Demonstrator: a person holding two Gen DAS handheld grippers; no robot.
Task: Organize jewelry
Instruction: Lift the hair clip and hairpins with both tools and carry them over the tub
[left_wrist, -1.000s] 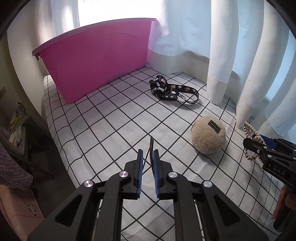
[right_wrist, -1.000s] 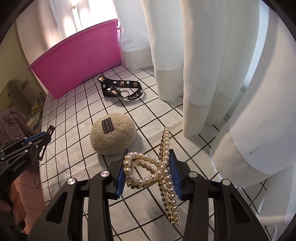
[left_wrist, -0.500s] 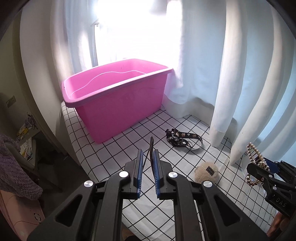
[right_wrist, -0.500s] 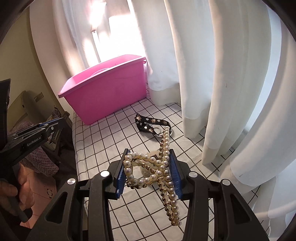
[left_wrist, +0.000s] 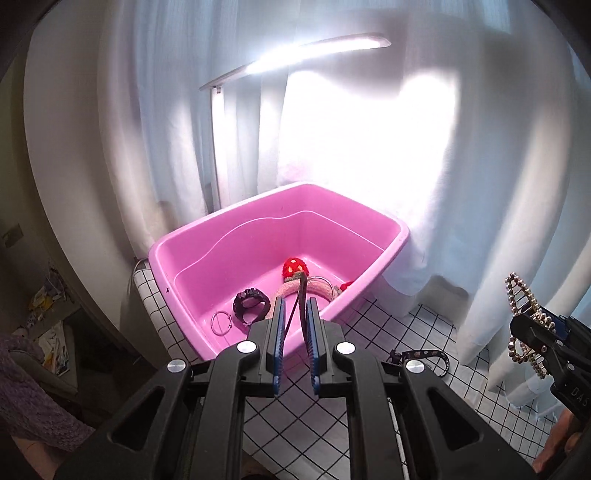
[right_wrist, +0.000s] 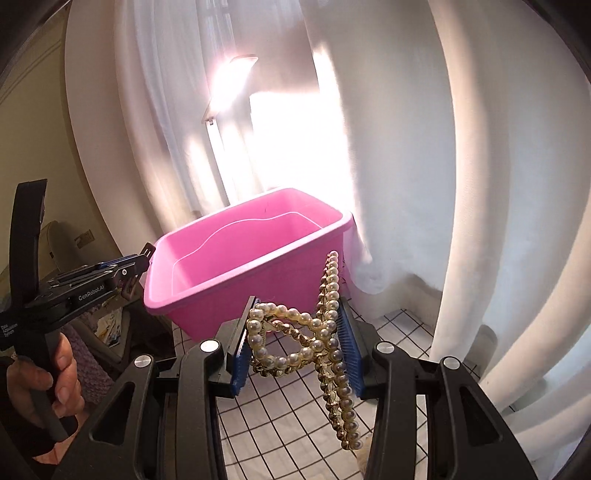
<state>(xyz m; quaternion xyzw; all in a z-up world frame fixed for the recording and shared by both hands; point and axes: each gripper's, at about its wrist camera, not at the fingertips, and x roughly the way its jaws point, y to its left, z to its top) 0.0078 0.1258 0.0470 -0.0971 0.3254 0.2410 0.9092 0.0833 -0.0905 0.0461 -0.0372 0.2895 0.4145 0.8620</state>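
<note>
Task judged partly complete: the pink bin (left_wrist: 258, 236) already holds a metal ring (left_wrist: 221, 323), a black bracelet (left_wrist: 251, 305), a pink scrunchie (left_wrist: 314, 286) and a red strawberry piece (left_wrist: 294, 268). The left gripper (left_wrist: 294, 325), jaws nearly closed on a thin dark clip (left_wrist: 300, 295), is poised over the bin; a black strap (left_wrist: 424, 356) remains on the bench (left_wrist: 369, 398), and the right gripper (right_wrist: 295, 341) clamps a pearl hair claw (right_wrist: 317, 332) short of the bin.

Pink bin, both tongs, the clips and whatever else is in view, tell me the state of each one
Pink bin: open top, holds accessories.
Left tongs: shut on thin dark clip, above the bin's near edge.
Right tongs: shut on pearl clip, short of the bin.
Black strap: lying on the checked cloth.
</note>
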